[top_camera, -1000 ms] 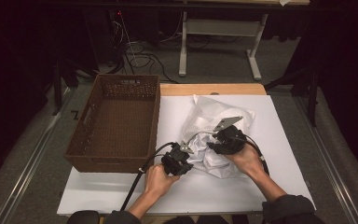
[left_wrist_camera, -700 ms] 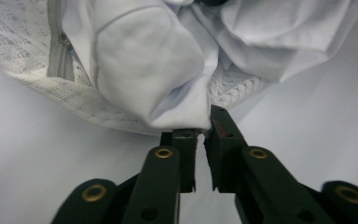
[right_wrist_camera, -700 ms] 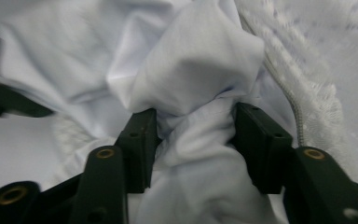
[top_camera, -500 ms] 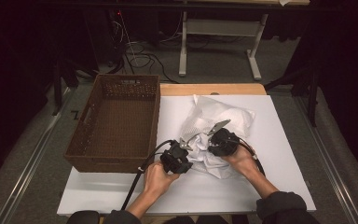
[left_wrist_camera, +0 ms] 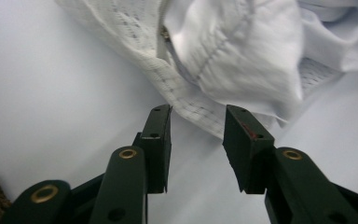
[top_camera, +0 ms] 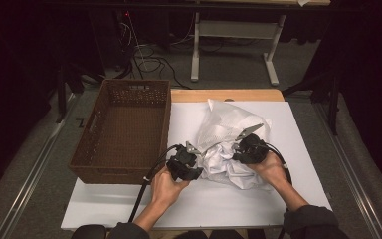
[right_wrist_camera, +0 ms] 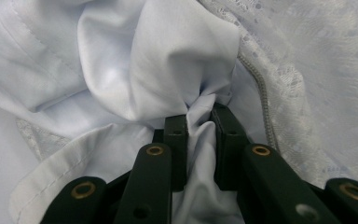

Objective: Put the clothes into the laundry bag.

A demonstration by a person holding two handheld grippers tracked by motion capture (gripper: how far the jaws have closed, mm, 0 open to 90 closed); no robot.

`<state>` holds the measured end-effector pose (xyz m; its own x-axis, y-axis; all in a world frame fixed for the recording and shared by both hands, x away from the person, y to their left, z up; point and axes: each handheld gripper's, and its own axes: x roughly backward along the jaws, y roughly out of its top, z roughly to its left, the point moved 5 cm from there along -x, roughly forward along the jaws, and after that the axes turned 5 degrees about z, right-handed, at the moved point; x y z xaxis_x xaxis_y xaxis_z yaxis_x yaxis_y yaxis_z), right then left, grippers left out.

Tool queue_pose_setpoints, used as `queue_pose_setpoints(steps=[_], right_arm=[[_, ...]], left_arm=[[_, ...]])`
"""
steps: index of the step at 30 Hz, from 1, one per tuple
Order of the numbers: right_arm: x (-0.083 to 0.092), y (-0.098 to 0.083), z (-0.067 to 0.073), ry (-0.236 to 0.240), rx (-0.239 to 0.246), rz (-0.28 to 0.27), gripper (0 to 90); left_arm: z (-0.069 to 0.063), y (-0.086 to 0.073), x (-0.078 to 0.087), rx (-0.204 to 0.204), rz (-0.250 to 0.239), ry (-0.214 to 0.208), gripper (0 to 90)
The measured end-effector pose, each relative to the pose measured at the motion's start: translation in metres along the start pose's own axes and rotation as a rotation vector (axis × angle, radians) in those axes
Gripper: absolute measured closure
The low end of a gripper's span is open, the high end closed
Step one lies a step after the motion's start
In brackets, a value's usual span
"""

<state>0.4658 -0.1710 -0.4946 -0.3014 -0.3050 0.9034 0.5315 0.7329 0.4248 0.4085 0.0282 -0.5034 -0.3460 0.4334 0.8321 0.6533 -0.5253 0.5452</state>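
The right claw [right_wrist_camera: 199, 114] has just been closing and now pinches a gathered fold of the white garment [right_wrist_camera: 158, 60] between its jaws. The left claw [left_wrist_camera: 198, 116] has just been opening; its jaws stand apart at the garment's stitched hem, pressing on nothing. The gripper views show seams and lace-like patterning (lost from above); the high view shows the garment [top_camera: 226, 134] crumpled mid-table [top_camera: 298, 149] between both claws, with a brown wicker basket [top_camera: 124, 129] just left of the left claw [top_camera: 191, 152].
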Motion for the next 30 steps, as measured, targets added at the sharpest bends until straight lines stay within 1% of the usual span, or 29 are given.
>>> queue_pose_setpoints(steps=[2,4,6,8,9,10,11,13,14,16,18,19,21,22,23,24,25,26,27,28,29,30], right_arm=[[0.000,-0.001,0.000,0.002,0.000,-0.002,79.4],[0.001,-0.001,0.002,0.002,-0.004,0.001,79.2],[0.001,-0.001,0.002,0.000,-0.006,-0.001,78.4],[0.001,-0.001,0.003,0.006,-0.007,-0.007,76.0],[0.001,-0.001,0.005,0.014,-0.016,-0.012,74.0],[0.002,0.000,0.006,0.018,-0.014,-0.017,71.8],[0.003,0.000,0.007,0.017,-0.010,-0.022,69.2],[0.009,0.002,0.013,0.014,-0.011,-0.043,61.7],[0.011,0.003,0.015,0.014,-0.004,-0.058,59.1],[0.016,0.004,0.020,0.007,0.016,-0.070,53.0],[0.018,0.005,0.028,0.009,0.037,-0.077,47.6],[0.017,0.007,0.030,0.003,0.053,-0.079,46.1],[0.013,0.010,0.033,-0.001,0.061,-0.070,44.4],[0.011,0.011,0.035,-0.003,0.055,-0.060,44.4],[0.006,0.012,0.034,-0.015,0.069,-0.047,45.0],[0.001,0.013,0.034,-0.026,0.060,-0.024,47.7],[-0.003,0.014,0.033,-0.040,0.065,-0.016,53.2],[-0.007,0.014,0.031,-0.075,0.081,0.015,60.2],[-0.011,0.014,0.029,-0.097,0.091,0.029,67.3],[-0.013,0.014,0.026,-0.109,0.099,0.034,71.0],[-0.015,0.014,0.022,-0.110,0.084,0.038,74.4],[-0.016,0.015,0.019,-0.112,0.086,0.036,76.1]], left_arm=[[0.002,0.003,-0.005,0.018,0.020,0.008,59.2],[0.005,0.005,-0.013,0.047,0.027,0.012,56.4],[0.007,0.008,-0.019,0.064,0.040,0.004,55.3],[0.008,0.010,-0.026,0.084,0.042,-0.018,56.7],[0.008,0.011,-0.028,0.084,0.045,-0.032,60.1],[0.007,0.011,-0.030,0.080,0.044,-0.037,64.8],[0.006,0.012,-0.031,0.067,0.044,-0.040,69.7],[0.004,0.013,-0.031,0.050,0.035,-0.039,82.5],[0.004,0.013,-0.030,0.044,0.034,-0.038,85.1],[0.004,0.013,-0.028,0.041,0.034,-0.038,87.0],[0.003,0.012,-0.024,0.027,0.035,-0.031,87.7],[0.003,0.012,-0.023,0.025,0.031,-0.030,88.0],[0.003,0.012,-0.019,0.021,0.025,-0.033,88.3],[0.002,0.012,-0.017,0.019,0.021,-0.033,88.4],[0.002,0.013,-0.015,0.019,0.013,-0.034,88.5],[0.002,0.012,-0.013,0.013,0.012,-0.034,88.6],[0.002,0.013,-0.011,0.012,0.004,-0.033,88.7],[0.002,0.012,-0.009,0.008,0.004,-0.035,88.8],[0.002,0.012,-0.006,0.002,0.000,-0.033,88.9],[0.001,0.011,-0.003,-0.003,-0.005,-0.036,88.9],[0.001,0.011,-0.001,-0.004,-0.009,-0.036,89.0],[0.001,0.010,0.001,0.001,-0.024,-0.034,89.2]])
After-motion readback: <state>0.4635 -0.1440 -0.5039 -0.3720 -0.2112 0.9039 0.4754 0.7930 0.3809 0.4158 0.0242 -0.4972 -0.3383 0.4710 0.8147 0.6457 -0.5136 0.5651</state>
